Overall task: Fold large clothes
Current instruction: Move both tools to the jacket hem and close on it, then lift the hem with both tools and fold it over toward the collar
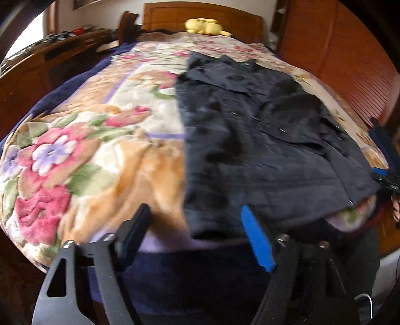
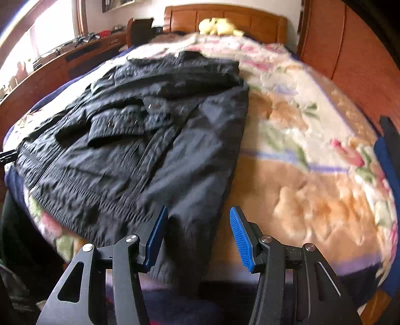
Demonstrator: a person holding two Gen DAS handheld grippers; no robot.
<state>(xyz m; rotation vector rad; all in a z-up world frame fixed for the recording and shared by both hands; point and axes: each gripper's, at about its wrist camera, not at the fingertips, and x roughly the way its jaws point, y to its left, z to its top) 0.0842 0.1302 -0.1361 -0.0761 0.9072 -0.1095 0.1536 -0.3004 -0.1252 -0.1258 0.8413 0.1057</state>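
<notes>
A dark navy jacket [image 1: 250, 140] lies spread on the floral blanket [image 1: 100, 140], collar toward the headboard and hem at the near bed edge. My left gripper [image 1: 197, 220] is open over the jacket's near left hem corner; the cloth lies between its fingers without being pinched. In the right wrist view the jacket [image 2: 140, 140] fills the left half of the bed. My right gripper [image 2: 198, 215] hovers open over the near right part of the hem, with cloth between its blue pads [image 2: 240, 235] and a gap at the right pad. Part of the right gripper shows at the left wrist view's right edge.
A yellow plush toy [image 2: 217, 26] rests by the wooden headboard [image 2: 225, 17]. A wooden dresser [image 2: 75, 57] with small items runs along the left under a bright window. Wooden wardrobe doors [image 2: 350, 50] stand close on the right. Floral blanket [image 2: 312, 150] lies bare right of the jacket.
</notes>
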